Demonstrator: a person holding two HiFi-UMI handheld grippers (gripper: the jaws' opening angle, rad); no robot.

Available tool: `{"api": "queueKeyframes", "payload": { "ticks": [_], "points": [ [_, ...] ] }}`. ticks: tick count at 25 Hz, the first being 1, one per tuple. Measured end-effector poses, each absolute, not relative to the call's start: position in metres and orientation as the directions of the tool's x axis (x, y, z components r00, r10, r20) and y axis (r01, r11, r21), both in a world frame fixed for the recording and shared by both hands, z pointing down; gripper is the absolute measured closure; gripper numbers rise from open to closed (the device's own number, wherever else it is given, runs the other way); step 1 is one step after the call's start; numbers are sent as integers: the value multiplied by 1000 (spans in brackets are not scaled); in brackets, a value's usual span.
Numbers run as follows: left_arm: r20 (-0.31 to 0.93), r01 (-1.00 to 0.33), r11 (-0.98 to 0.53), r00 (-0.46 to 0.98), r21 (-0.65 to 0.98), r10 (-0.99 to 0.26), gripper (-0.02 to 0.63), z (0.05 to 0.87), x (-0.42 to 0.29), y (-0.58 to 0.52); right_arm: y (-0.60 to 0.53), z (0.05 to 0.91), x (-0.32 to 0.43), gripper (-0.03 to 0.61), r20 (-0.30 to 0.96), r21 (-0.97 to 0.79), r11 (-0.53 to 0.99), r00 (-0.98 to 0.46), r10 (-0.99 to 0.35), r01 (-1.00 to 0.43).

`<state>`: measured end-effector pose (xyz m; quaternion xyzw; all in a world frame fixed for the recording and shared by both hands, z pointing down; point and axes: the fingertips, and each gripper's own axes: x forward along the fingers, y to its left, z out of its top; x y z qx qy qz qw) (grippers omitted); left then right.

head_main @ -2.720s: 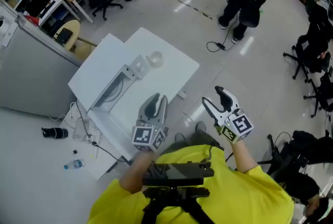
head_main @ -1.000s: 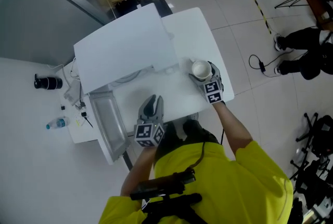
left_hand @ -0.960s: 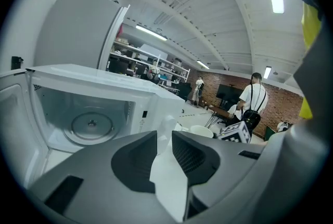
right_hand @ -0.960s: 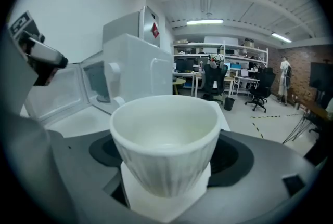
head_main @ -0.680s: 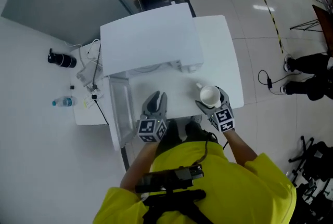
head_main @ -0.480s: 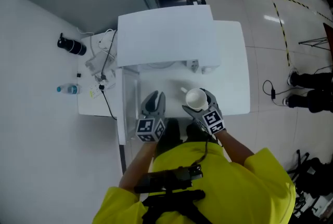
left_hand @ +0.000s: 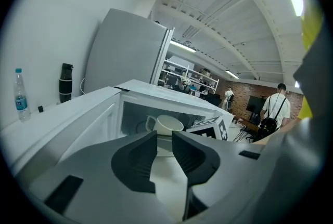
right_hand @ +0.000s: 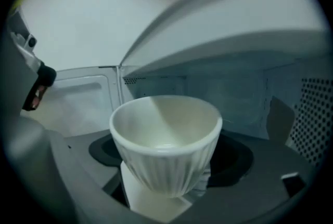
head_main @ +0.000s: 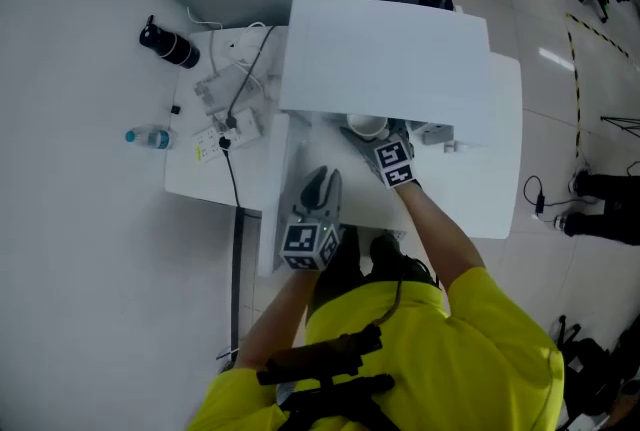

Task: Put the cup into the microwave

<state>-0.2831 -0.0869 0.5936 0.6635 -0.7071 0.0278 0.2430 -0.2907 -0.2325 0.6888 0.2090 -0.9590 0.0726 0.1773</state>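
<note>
**Cup held at the mouth of the microwave**

The white ribbed ceramic cup (right_hand: 165,155) is gripped low on its sides by the right gripper (head_main: 383,147), whose jaws are clamped wide around it. The cup is held upright and looks empty. It is at the open front of the white box-shaped microwave oven (head_main: 385,54), just under the top edge, with the inside walls seen behind it. It is judged not to be set down yet. The white microwave door (right_hand: 78,98) is swung open to the left. The left gripper (left_hand: 164,141) is held in front of the opening, its jaws a little apart with nothing between them.

For this step to be done well, the cup should be kept level and carried to the middle of the oven floor. The walls and top edge should not be bumped. The cup should be let go only once its bottom rests flat.
</note>
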Motion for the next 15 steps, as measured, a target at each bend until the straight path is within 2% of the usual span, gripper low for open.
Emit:
{"api": "queueKeyframes", "payload": {
  "ticks": [6,15],
  "points": [
    [405,-946,129,3,297,-914,534,610,-301,-104,-261,714,-301,104,392,-60,882,-824,-410,-468],
    [424,-946,115,25,303,-905,532,625,-304,-127,-274,713,-309,98,348,-68,877,-835,-427,-477]
  ]
}}
